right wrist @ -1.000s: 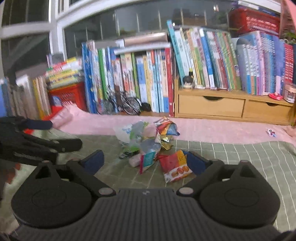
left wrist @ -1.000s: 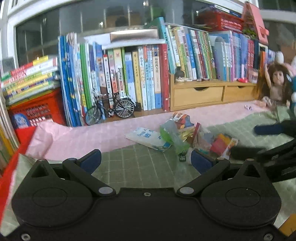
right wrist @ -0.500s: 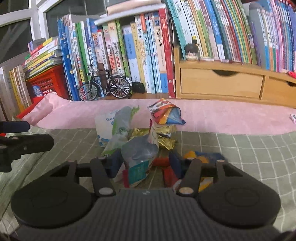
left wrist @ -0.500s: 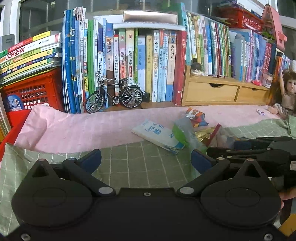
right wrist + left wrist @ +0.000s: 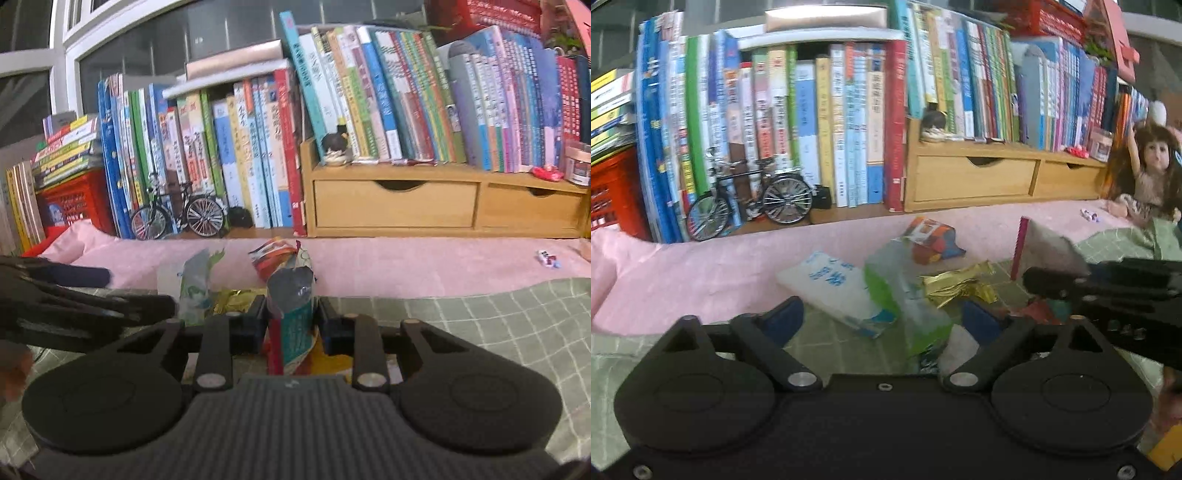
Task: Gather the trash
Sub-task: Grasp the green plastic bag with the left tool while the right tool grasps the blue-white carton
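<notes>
Green cloth (image 5: 480,325), R gripper (image 5: 291,325) closing, wrapper (image 5: 295,321)

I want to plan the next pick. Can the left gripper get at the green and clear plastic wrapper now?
Probably yes. The left gripper, jaws closing, already has the green and clear plastic wrapper between its fingers; nothing lies over it. The right gripper works apart, on a grey and teal snack bag.

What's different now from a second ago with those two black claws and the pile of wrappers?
Both came in closer to the pile. The right gripper went from wide open to nearly closed around a teal and red snack packet, which now stands up between its fingers; its jaws are still closing. The left gripper has begun closing over the clear green-edged bag without pinching it. The books, toy bicycle and doll stayed put.
</notes>
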`<state>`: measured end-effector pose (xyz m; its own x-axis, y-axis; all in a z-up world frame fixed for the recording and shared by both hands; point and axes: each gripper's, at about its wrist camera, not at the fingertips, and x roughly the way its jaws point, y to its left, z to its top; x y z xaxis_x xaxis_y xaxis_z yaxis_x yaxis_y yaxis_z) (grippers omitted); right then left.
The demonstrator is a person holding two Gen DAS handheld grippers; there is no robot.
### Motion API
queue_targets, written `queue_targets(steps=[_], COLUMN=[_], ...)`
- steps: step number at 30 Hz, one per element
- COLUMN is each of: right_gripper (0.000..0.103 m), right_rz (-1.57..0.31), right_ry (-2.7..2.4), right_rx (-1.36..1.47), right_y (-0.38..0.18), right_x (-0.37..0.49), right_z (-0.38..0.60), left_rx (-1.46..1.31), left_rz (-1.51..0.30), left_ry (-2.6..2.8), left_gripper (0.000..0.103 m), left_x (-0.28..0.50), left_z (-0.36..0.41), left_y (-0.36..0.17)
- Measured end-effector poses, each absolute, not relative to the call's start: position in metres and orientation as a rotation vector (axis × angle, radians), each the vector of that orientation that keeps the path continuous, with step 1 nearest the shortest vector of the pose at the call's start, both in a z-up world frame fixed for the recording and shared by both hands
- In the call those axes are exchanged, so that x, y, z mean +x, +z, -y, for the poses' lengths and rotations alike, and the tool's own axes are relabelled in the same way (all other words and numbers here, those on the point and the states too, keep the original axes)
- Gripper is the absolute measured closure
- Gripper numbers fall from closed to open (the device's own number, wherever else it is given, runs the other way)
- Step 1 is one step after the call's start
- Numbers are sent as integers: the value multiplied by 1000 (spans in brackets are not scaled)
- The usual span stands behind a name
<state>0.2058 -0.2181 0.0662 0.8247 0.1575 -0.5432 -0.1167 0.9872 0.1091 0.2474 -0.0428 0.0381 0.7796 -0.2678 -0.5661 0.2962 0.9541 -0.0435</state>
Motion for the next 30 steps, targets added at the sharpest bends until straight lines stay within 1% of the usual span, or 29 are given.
queue_targets(steps=[2, 4, 5, 7, 9, 10, 11, 12, 13, 21, 26, 30], right_gripper=[69, 69, 69, 69, 69, 68, 68, 68, 68, 68, 68, 68], right_rz=[-573, -571, -572, -575, -574, -572, -570, -568, -568, -589, -597, -626], right_ry=[137, 126, 123, 123, 124, 124, 123, 123, 125, 157, 187, 214], right_rx=[79, 76, 75, 78, 86, 86, 85, 84, 83, 105, 72, 97], right_y=[68, 68, 68, 67, 68, 68, 69, 69, 70, 67, 70, 73], right_x=[204, 204, 204, 204, 203, 203, 203, 202, 202, 201, 193, 181], right_z=[223, 226, 227, 229, 231, 231, 231, 231, 231, 226, 216, 214], left_rx=[49, 27, 10, -11, 3, 3, -4, -12, -22, -67, -67, -65], left_rz=[-629, -661, -670, -676, -666, -664, -666, -668, -670, -632, -604, -592], left_ry=[-304, -311, -318, -321, -315, -312, -310, -309, -309, -338, -347, -342], left_gripper=[29, 36, 38, 39, 44, 50, 58, 63, 74, 74, 74, 74], left_x=[254, 259, 260, 261, 261, 262, 263, 264, 265, 253, 233, 214], left_z=[51, 54, 54, 54, 56, 56, 55, 54, 52, 43, 31, 21], left_y=[30, 22, 19, 14, 10, 9, 8, 7, 7, 20, 37, 46])
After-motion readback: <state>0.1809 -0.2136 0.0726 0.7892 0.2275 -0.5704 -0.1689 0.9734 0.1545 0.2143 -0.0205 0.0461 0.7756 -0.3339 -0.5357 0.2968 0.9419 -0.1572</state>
